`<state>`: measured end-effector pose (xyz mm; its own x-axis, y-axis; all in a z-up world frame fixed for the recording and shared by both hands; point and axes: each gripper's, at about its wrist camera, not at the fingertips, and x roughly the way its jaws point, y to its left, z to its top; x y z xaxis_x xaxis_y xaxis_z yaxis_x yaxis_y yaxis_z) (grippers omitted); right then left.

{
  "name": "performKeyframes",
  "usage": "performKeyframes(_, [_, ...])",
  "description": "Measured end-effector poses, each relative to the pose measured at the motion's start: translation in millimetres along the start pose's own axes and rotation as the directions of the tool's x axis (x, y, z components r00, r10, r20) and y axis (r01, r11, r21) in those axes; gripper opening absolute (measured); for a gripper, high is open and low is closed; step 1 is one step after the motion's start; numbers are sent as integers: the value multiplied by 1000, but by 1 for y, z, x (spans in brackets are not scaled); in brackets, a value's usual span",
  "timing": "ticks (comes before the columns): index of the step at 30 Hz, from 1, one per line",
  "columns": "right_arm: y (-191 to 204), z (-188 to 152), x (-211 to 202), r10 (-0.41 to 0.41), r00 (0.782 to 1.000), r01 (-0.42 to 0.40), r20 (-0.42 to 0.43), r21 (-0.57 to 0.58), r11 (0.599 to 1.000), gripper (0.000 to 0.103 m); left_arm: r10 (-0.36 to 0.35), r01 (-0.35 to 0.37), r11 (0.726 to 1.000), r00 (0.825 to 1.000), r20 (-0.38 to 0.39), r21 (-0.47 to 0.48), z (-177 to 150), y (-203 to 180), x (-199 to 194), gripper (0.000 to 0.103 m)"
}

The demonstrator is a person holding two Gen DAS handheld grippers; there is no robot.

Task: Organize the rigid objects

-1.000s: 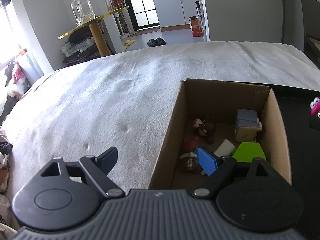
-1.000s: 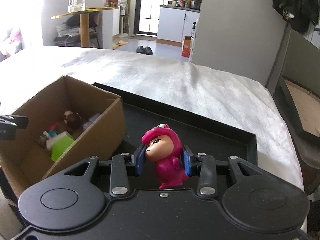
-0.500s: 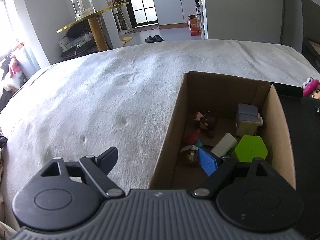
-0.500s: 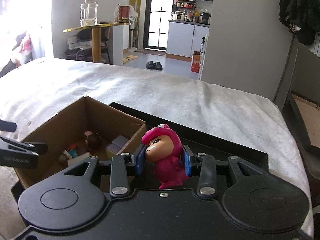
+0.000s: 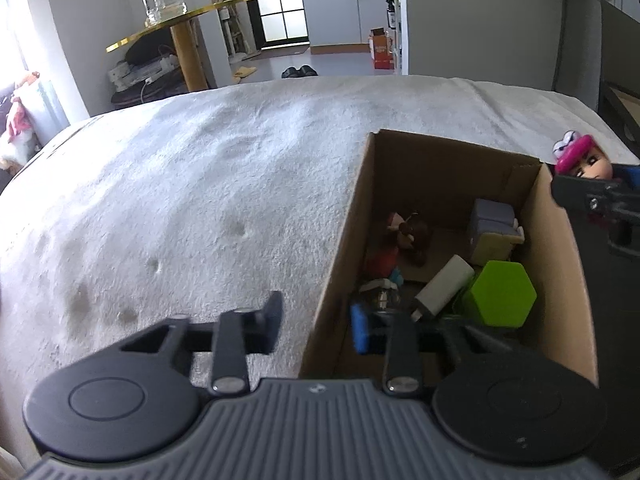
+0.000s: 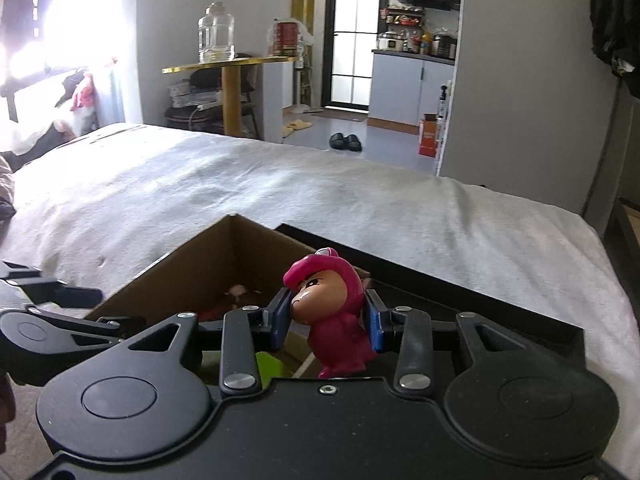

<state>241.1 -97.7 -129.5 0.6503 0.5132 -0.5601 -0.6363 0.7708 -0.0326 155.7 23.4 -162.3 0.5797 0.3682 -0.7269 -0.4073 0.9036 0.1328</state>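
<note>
My right gripper is shut on a pink hooded figurine and holds it upright over the right rim of an open cardboard box. The figurine also shows in the left wrist view at the box's far right corner. The box holds several toys: a green hexagon block, a white block, a grey-purple block and a brown figure. My left gripper is open and straddles the box's left wall, one finger outside and one inside.
The box stands on a white blanket-covered bed. A black tray lies to the right of the box. Beyond the bed are a gold-topped side table with a glass jar, slippers on the floor and a kitchen doorway.
My right gripper has carried the pink figurine left and up, from over the black tray to the box's right rim. My left gripper has closed partway around the box's left wall.
</note>
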Motion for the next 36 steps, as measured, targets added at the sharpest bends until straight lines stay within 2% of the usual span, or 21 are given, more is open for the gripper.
performKeyframes(4, [11,5,8,27,1000,-27,-15,-12,1000,38,-24,24,1000,1000,11,12,-1,-2,-2,15])
performKeyframes(12, [29,12,20,53,998,-53,-18,-25,998,38,-35,35,999,999,19,6,-1,0,-4,15])
performKeyframes(14, [31,14,21,25,1000,-26,-14,-33,999,46,-36,36,999,999,18,5,0,-1,-4,15])
performKeyframes(15, [31,15,21,11,1000,-12,-19,-34,999,62,-37,37,999,999,18,2,0,0,-4,15])
performKeyframes(16, [30,14,20,5,1000,-6,-16,-34,999,71,-36,36,999,999,21,3,0,0,-5,14])
performKeyframes(18, [29,12,15,6,1000,-6,2,-33,999,73,-33,33,999,999,23,4,-1,-1,-5,14])
performKeyframes(23, [21,-1,8,-17,999,16,-35,-20,1000,75,-31,31,1000,999,26,2,-1,-1,-6,14])
performKeyframes(28, [11,-13,-4,-59,997,61,-50,27,998,82,-31,31,1000,999,20,8,1,-2,-5,15])
performKeyframes(33, [-2,-20,-17,-84,995,88,-62,66,994,83,-45,45,999,999,11,18,8,-1,-9,15])
performKeyframes(36, [-10,-22,-24,-92,993,99,-77,89,991,86,-56,55,998,998,27,28,14,0,-20,19])
